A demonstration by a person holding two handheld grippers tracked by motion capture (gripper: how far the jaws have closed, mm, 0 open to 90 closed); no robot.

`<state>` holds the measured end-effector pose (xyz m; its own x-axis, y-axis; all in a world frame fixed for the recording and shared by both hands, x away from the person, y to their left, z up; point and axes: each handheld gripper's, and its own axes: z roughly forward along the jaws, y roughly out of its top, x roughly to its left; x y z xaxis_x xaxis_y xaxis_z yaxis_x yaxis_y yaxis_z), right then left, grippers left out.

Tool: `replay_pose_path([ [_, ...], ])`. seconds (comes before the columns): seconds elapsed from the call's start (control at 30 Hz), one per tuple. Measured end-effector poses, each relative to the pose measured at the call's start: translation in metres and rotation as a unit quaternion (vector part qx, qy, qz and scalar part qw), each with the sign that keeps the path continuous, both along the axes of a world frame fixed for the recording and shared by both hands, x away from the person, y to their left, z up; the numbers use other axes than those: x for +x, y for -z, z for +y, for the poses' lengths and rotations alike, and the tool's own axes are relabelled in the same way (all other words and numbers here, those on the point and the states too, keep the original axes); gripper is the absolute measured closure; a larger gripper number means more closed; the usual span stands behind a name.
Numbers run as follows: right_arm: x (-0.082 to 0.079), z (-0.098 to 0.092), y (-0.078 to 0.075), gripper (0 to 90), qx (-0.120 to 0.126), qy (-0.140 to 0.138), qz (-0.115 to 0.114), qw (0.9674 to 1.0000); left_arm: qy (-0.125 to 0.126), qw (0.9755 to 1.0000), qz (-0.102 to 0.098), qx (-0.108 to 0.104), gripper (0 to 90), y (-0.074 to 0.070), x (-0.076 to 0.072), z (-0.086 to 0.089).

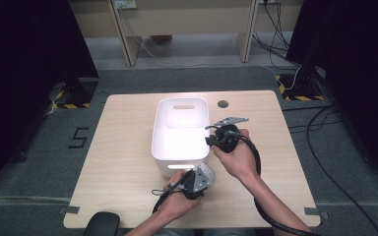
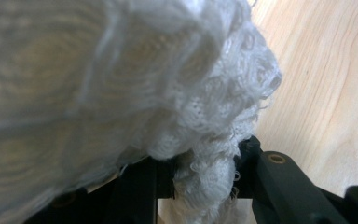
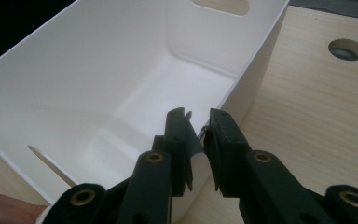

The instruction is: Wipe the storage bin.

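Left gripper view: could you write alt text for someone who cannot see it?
Two black jaws pinch a bunched white knitted cloth, which billows up close to the camera. Pale wooden table shows on the right.

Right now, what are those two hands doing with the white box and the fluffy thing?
A person is working at a wooden table with a gripper in each hand. The right gripper is clamped on the side wall of the white box, holding it steady. The left gripper is shut on a white cloth, just in front of the box. The cloth is not in the box yet, and nothing can be seen inside it.
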<state>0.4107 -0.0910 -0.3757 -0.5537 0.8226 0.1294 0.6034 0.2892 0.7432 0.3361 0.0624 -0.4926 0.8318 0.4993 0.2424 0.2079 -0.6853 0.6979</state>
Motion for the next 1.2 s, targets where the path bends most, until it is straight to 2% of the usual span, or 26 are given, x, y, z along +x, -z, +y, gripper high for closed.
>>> replay_pose_path([
  [0.23, 0.0, 0.0, 0.0, 78.4, 0.0, 0.0, 0.0, 1.0, 0.0, 1.0, 0.006, 0.002, 68.7, 0.003, 0.001, 0.001],
  [0.33, 0.0, 0.0, 0.0, 78.4, 0.0, 0.0, -0.001, 1.0, 0.003, 1.0, 0.008, 0.001, 68.7, 0.0, -0.003, 0.002],
  [0.43, 0.0, 0.0, 0.0, 78.2, -0.001, 0.0, 0.0, 1.0, 0.003, 0.9999, 0.011, -0.008, 68.6, -0.004, -0.008, 0.009],
  [0.5, 0.0, 0.0, 0.0, 77.7, 0.0, 0.0, 0.001, 1.0, -0.003, 0.9998, 0.014, -0.014, 68.6, -0.008, -0.011, 0.017],
  [0.63, 0.001, 0.0, 0.003, 71.0, 0.003, 0.001, 0.009, 1.0, -0.018, 0.9992, 0.02, -0.028, 68.6, -0.015, -0.017, 0.039],
  [0.77, 0.002, 0.0, 0.004, 69.3, 0.004, 0.003, 0.009, 1.0, -0.035, 0.9987, 0.018, -0.033, 68.5, -0.023, -0.023, 0.063],
  [1.03, 0.003, 0.005, 0.008, 67.5, -0.004, 0.006, 0.015, 0.9999, -0.087, 0.9942, 0.016, -0.062, 68.4, -0.035, -0.033, 0.112],
  [1.2, 0.003, 0.006, 0.008, 67.5, -0.005, 0.007, 0.015, 0.9998, -0.113, 0.9912, 0.018, -0.067, 68.3, -0.037, -0.036, 0.137],
])
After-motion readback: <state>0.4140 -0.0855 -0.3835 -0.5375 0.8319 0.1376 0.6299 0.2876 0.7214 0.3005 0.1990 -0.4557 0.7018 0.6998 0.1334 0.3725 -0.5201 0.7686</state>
